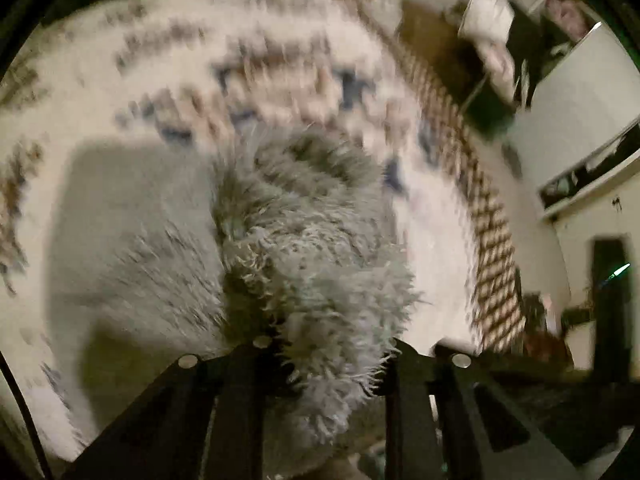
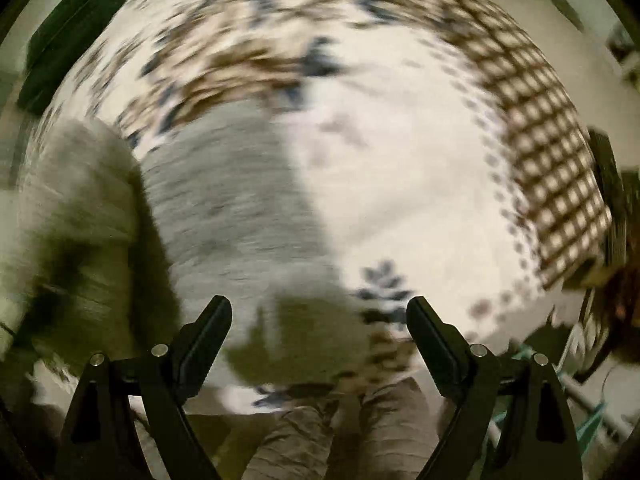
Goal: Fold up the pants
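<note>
The pants (image 1: 132, 240) are grey and fluffy and lie on a white patterned bedspread (image 1: 280, 32). In the left wrist view my left gripper (image 1: 326, 360) is shut on a bunched fold of the fluffy pants, which hangs lifted between the fingers. In the right wrist view the pants (image 2: 232, 200) lie flat to the left and ahead. My right gripper (image 2: 320, 312) is open and empty above the near edge of the pants. Both views are blurred by motion.
The bedspread (image 2: 420, 184) has a brown checked border (image 2: 552, 184) on the right. Grey trouser legs of the person (image 2: 340, 440) show at the bottom. White furniture (image 1: 580, 120) stands beyond the bed on the right.
</note>
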Demonstrator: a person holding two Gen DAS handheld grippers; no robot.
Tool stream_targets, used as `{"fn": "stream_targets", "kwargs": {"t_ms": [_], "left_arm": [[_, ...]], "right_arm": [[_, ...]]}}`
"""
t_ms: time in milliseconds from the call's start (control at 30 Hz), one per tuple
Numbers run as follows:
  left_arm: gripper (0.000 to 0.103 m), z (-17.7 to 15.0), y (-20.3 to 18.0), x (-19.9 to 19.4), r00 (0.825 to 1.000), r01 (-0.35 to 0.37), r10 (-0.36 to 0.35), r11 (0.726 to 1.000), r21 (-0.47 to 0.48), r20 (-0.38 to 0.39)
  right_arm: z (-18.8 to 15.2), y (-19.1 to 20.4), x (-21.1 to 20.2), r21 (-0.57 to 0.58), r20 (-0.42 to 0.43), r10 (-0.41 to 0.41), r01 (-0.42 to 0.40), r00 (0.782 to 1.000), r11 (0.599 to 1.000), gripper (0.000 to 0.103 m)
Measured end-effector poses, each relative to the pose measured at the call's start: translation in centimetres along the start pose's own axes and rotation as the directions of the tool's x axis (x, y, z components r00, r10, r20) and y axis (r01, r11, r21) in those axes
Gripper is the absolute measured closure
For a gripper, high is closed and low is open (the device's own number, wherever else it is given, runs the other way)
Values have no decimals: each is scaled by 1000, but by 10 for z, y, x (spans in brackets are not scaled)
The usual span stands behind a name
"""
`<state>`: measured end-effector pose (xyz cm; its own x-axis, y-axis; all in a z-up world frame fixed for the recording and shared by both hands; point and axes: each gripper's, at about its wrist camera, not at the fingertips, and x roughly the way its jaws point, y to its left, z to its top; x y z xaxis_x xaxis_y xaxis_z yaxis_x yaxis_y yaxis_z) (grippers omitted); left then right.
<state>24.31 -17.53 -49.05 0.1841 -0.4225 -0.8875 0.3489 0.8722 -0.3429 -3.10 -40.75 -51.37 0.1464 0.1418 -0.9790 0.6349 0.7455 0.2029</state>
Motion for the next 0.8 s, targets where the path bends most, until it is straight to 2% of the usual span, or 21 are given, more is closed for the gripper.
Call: {"fn": "stream_targets", "kwargs": {"t_ms": [33, 100, 133, 167, 233, 300, 367, 500, 600, 633, 667, 700, 800], "left_arm": [[77, 0, 0, 2, 1000, -3, 3, 1000, -14, -31], [50, -3, -1, -15, 1000, 15, -16, 999, -42, -27], [22, -2, 0, -29, 1000, 8, -9, 999, -46, -16], [3, -1, 2, -42, 1000, 12, -12, 999, -51, 7], [2, -6, 13, -66, 998, -4, 8, 998, -69, 59], [2, -10, 27, -80, 997, -37, 44, 995, -90, 71], [2, -4, 53, -95, 991, -80, 95, 985, -153, 91], [1, -4, 107, -109, 967, -201, 234, 942, -270, 99], [1, -7, 131, -101, 950, -271, 305, 911, -310, 65], [1, -9, 136, -100, 947, -286, 318, 903, -319, 51], [1, -11, 139, -100, 946, -289, 321, 900, -326, 48], [1, -12, 141, -102, 945, -289, 323, 899, -330, 49], [1, -14, 138, -102, 950, -278, 309, 903, -327, 47]], "right_arm": [[2, -6, 1, 16, 3, 19, -19, 1000, 1000, 12], [11, -15, -1, 30, 11, 88, -88, 996, 996, 12], [16, -16, -1, 24, 18, 134, -134, 991, 991, 12], [20, -15, -3, 15, 23, 178, -178, 984, 984, 12], [28, -4, -4, -10, 8, 277, -277, 961, 961, 11], [34, 14, -1, -43, -21, 353, -353, 935, 934, 10], [39, 39, 6, -99, -59, 399, -403, 915, 910, 8], [38, 86, 30, -181, -128, 402, -420, 907, 889, 7], [37, 113, 56, -235, -202, 334, -377, 921, 896, 8], [35, 117, 59, -240, -207, 332, -377, 920, 895, 33], [32, 118, 55, -248, -194, 338, -379, 921, 891, 73], [30, 117, 47, -265, -173, 318, -355, 932, 897, 72], [25, 87, 2, -224, -101, 357, -371, 929, 901, 74]]}}
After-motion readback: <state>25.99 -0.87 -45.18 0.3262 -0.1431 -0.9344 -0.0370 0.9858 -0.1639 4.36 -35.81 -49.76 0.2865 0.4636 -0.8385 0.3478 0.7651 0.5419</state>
